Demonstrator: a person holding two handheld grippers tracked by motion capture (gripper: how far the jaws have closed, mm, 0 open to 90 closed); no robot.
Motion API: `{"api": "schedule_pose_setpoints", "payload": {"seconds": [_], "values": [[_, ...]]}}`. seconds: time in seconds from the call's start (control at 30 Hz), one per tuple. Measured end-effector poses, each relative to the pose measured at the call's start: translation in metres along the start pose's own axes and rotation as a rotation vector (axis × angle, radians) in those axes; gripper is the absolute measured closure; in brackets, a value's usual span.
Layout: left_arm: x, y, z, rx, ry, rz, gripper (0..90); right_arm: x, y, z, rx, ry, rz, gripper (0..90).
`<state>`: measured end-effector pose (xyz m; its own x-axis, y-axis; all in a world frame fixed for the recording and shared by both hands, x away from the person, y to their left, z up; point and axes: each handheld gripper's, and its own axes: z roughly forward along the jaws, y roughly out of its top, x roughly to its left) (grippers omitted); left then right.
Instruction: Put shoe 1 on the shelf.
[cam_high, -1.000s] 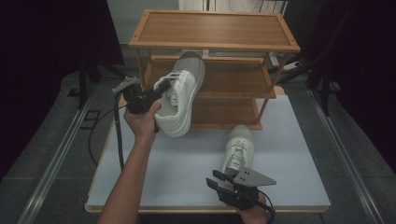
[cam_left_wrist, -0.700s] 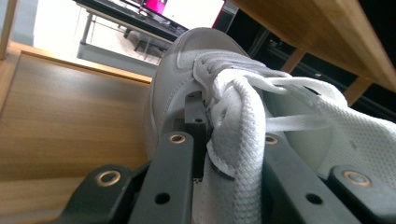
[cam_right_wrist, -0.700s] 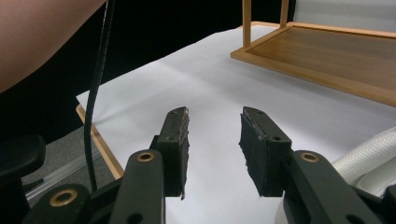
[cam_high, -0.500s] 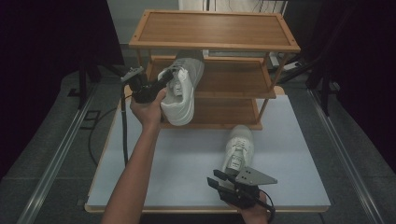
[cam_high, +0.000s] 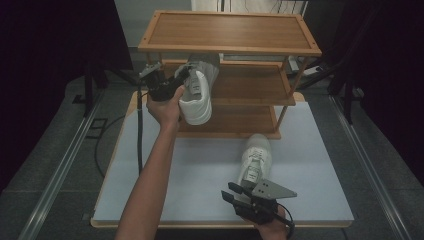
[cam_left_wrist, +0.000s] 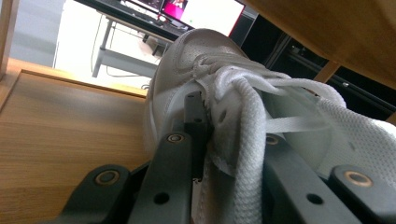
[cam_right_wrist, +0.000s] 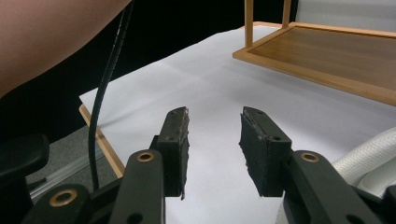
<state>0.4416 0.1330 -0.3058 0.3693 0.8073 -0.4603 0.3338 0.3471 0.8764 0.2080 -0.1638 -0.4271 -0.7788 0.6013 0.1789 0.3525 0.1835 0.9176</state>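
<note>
**Tech 1:** Confirming the left gripper (cam_high: 176, 84) first: how does it stand?

**Tech 2:** Its jaws pinch the white sneaker (cam_high: 199, 89) at the laced upper. In the left gripper view, one black jaw lies against the side wall of the shoe (cam_left_wrist: 289, 112), and the lace (cam_left_wrist: 247, 154) runs down between the two jaws. The sneaker hangs ahead of the gripper, its toe over the middle shelf (cam_high: 250, 82) of the wooden rack (cam_high: 230, 31).

**Tech 1:** And the right gripper (cam_high: 235, 192)?

**Tech 2:** It is spread, with nothing between the jaws. In the right gripper view, bare white tabletop (cam_right_wrist: 201, 93) shows through the gap. The second sneaker (cam_high: 256, 159) lies on the table just ahead of this gripper and to its right side; its edge (cam_right_wrist: 369, 158) shows beside the right jaw, not touching the pads.

**Tech 1:** What else lies near the right gripper?

**Tech 2:** The black cable (cam_right_wrist: 105, 88) of the left gripper hangs ahead of it, to its left.
</note>
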Motion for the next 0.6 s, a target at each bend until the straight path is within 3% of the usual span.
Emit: {"api": "schedule_pose_setpoints", "payload": {"seconds": [0.23, 0.53, 0.6], "values": [[0.004, -0.003, 0.007, 0.016, 0.020, 0.002, 81.8, 0.001, -0.001, 0.002, 0.007, 0.001, -0.006, 60.8], [0.005, -0.002, 0.011, 0.010, 0.001, -0.019, 77.4, 0.002, -0.002, 0.003, 0.010, 0.000, -0.006, 60.6], [0.002, -0.002, 0.014, 0.027, -0.026, -0.009, 73.7, 0.003, -0.002, 0.003, 0.010, 0.000, -0.006, 60.5]]}}
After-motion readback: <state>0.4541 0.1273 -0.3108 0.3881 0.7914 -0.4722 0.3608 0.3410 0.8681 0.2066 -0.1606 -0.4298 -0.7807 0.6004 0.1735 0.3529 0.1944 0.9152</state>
